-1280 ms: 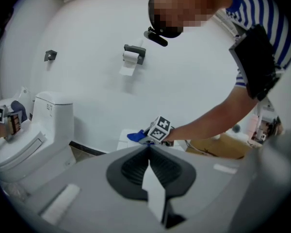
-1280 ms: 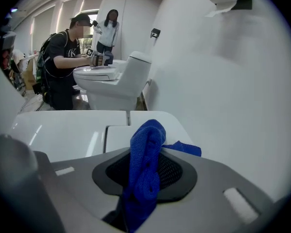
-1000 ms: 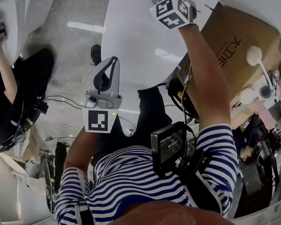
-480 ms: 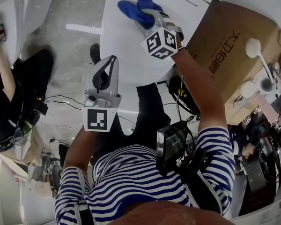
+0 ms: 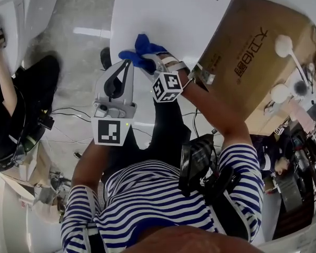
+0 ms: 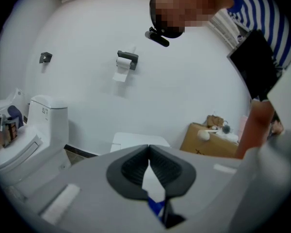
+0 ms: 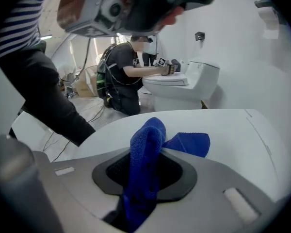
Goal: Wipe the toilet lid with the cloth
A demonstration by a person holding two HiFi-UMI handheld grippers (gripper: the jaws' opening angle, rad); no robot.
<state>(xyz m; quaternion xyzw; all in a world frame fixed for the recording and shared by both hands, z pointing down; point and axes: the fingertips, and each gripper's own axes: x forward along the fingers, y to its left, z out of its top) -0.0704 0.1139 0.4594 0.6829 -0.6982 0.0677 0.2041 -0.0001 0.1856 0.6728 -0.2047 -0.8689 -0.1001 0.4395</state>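
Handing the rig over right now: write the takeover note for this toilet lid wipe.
Right gripper: shut on the blue cloth.
Left gripper: shut, empty, beside the cloth, off the lid.
Cloth sits at the near edge of the white toilet lid.
Done: one stroke drawn from far end to near edge.
Left: probably more strokes across the lid; coverage so far can't be read.
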